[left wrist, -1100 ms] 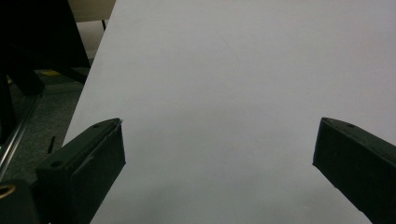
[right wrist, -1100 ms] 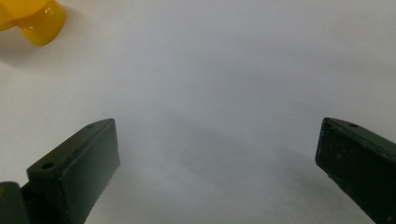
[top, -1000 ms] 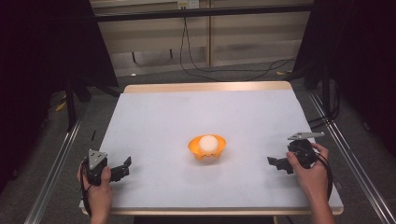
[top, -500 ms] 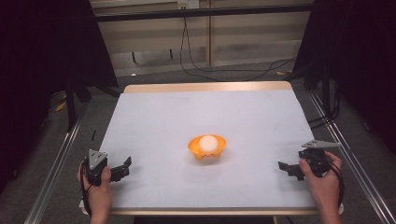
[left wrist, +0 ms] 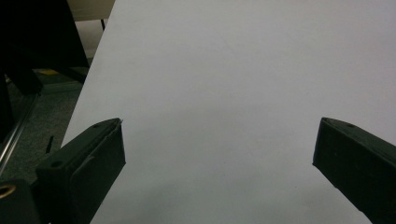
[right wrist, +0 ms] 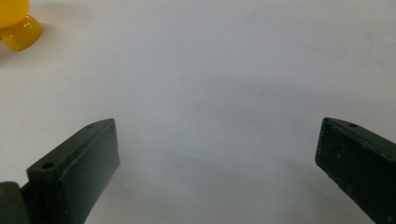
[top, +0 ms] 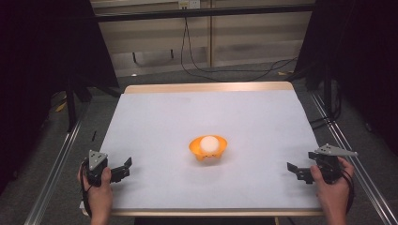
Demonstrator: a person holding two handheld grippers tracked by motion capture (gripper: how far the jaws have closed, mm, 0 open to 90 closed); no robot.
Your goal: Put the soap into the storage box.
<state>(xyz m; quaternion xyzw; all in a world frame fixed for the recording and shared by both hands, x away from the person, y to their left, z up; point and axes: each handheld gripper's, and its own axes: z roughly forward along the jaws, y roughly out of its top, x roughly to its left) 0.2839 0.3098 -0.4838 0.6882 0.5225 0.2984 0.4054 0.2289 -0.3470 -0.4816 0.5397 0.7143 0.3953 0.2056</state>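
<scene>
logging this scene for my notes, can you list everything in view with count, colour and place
round plastic bowl: one, orange, middle of the table, slightly toward the near edge
smooth ball: one, white, sitting in the bowl
flat table top: one, white with a light wooden rim, centre of the high view
cables: several, black, on the floor beyond the table
left gripper: one, black, jaws apart, near left corner, held in the left hand
right gripper: one, black, jaws apart, near right corner, held in the right hand

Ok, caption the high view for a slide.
Two open grippers, left and right, rest at the table's near corners; an orange bowl holding a white ball sits between them.
</scene>
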